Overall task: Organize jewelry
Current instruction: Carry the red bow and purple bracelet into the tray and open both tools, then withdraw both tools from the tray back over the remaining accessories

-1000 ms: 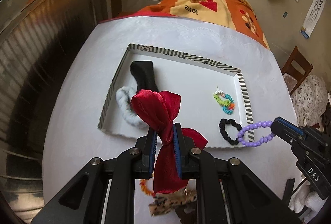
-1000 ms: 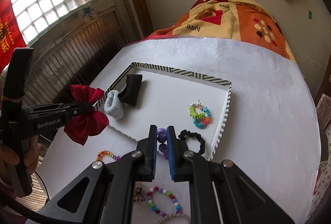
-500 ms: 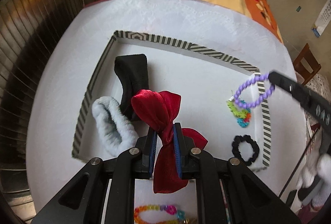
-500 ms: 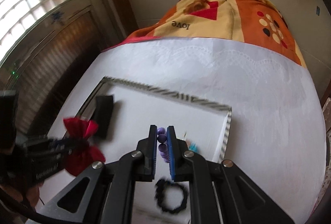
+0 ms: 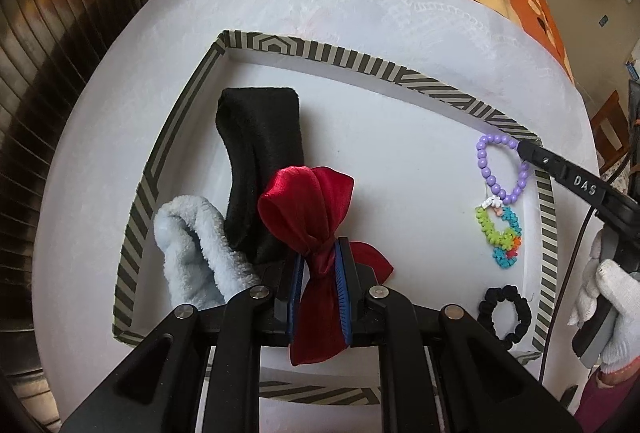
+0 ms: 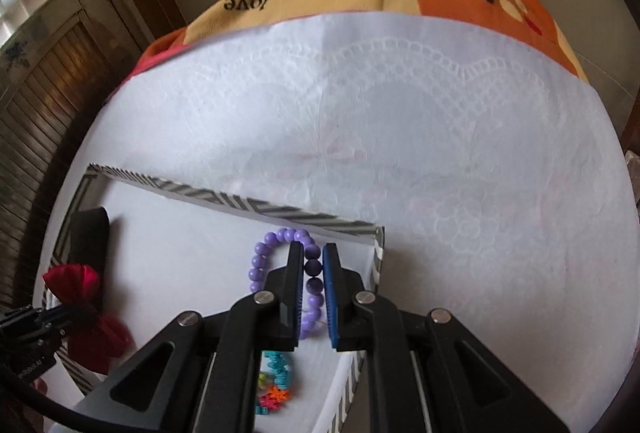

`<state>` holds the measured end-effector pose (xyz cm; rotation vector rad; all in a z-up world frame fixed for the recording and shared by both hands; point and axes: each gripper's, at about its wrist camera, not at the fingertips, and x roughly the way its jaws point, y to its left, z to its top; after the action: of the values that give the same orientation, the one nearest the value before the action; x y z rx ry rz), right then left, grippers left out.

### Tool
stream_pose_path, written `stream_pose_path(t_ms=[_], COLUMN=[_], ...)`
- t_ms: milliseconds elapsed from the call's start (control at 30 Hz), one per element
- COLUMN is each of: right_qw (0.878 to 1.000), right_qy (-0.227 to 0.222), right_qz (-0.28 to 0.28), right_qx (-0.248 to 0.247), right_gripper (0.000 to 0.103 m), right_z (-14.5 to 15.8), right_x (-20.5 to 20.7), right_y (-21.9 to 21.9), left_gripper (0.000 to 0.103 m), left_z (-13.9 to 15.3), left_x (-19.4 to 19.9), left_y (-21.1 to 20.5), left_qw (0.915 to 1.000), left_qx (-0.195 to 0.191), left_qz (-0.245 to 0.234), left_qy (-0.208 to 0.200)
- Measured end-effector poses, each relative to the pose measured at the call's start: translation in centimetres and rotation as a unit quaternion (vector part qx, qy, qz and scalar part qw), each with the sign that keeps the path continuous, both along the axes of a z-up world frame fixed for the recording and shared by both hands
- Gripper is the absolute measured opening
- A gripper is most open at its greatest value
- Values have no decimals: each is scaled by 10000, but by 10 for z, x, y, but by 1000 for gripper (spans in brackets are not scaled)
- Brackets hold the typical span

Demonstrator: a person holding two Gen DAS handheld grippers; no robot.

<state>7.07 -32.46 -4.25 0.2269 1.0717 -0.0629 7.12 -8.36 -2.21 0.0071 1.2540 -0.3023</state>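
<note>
Left wrist view has the left gripper clamped on the red satin bow above the near edge of the striped-rim tray. Farther in, the right gripper pinches the purple bead bracelet near the tray's far right corner, just beyond the multicolor bracelet.

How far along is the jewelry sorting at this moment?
Done: black band, fluffy blue scrunchie, colourful bracelet and black scrunchie lie in the striped tray. In hand: left hand-held gripper holds the red bow; right hand-held gripper holds the purple bracelet over the tray. Left: releasing both.
</note>
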Motion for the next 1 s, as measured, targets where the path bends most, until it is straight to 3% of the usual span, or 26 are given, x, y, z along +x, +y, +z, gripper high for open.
stream_pose_path(t_ms=[67, 133, 200, 333, 1000], right_qw=[10000, 10000, 9999, 9997, 9986], right_qy=[55, 52, 5, -156, -480], right_qz=[5, 31, 82, 177, 91], right_qx=[-83, 11, 72, 72, 192], right_gripper=[14, 26, 30, 51, 61], right_z=[-4, -4, 0, 16, 77], right_x=[-1, -4, -7, -20, -134], right_y=[1, 3, 6, 14, 59], left_gripper=[0, 4, 13, 23, 26], left_z=[0, 0, -1, 2, 59], left_x=[-1, -2, 1, 1, -62], left_y=[0, 0, -3, -3, 19], left_qw=[10000, 10000, 10000, 10000, 9981], left_qx=[6, 7, -20, -98, 7], left_qz=[-5, -4, 2, -12, -87], left_qy=[-20, -35, -5, -11, -608])
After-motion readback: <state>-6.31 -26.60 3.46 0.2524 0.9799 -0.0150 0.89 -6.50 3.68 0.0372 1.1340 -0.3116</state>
